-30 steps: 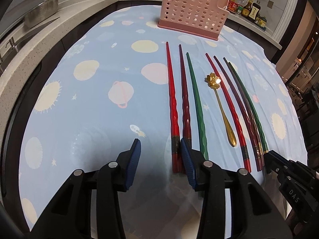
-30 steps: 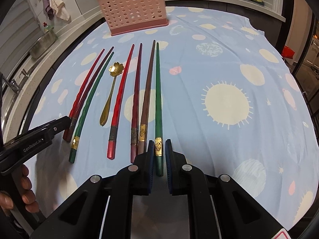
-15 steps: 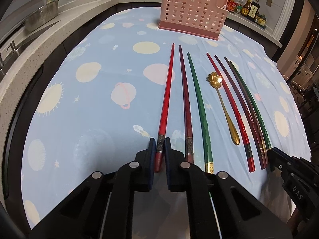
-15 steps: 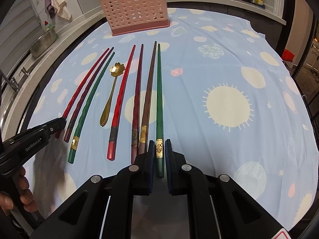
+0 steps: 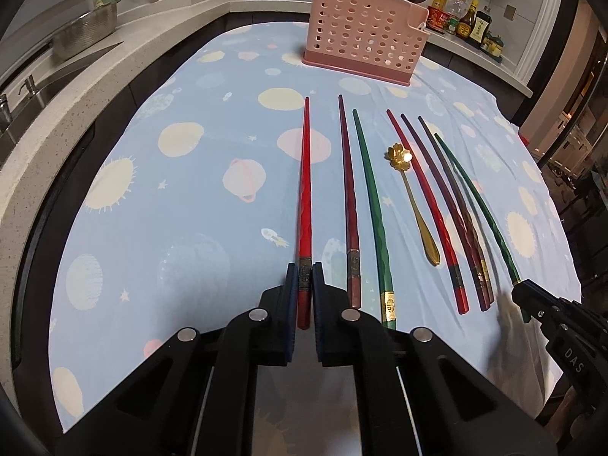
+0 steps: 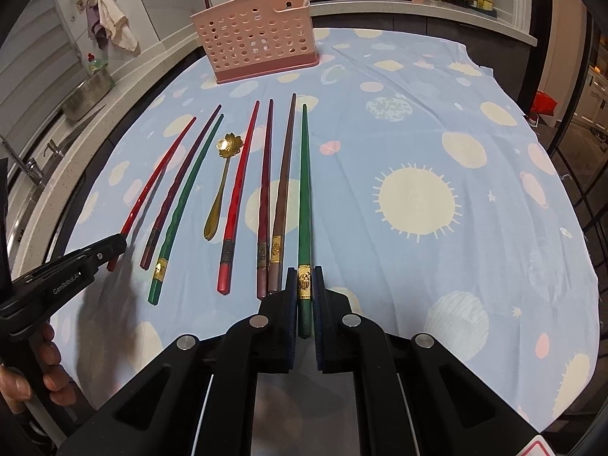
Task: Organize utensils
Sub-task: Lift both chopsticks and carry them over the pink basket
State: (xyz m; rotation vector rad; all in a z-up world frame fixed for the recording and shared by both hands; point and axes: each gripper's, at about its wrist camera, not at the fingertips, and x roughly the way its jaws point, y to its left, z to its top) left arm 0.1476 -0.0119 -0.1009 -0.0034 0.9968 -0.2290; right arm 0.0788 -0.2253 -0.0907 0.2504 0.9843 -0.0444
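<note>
Several chopsticks lie in a row on a blue space-print cloth [image 5: 182, 197], with a gold flower spoon [image 5: 412, 197] among them. My left gripper [image 5: 303, 285] is shut on the thick end of the leftmost red chopstick [image 5: 305, 190], lifted slightly off the row. My right gripper [image 6: 304, 288] is shut on the thick end of the rightmost green chopstick [image 6: 304, 190]. A pink perforated utensil holder [image 5: 364, 38] stands upright at the far end; it also shows in the right wrist view [image 6: 258, 45].
A dark red chopstick [image 5: 349, 197] and a green one [image 5: 374, 212] lie right of my left gripper. Counters ring the table: a metal colander [image 5: 85, 32] at left, sauce bottles [image 5: 463, 19] and a pan at back right.
My left gripper went from open beside the red chopsticks to shut on the leftmost red one and drew it left, away from its neighbour. My right gripper stayed shut on the green chopstick.
</note>
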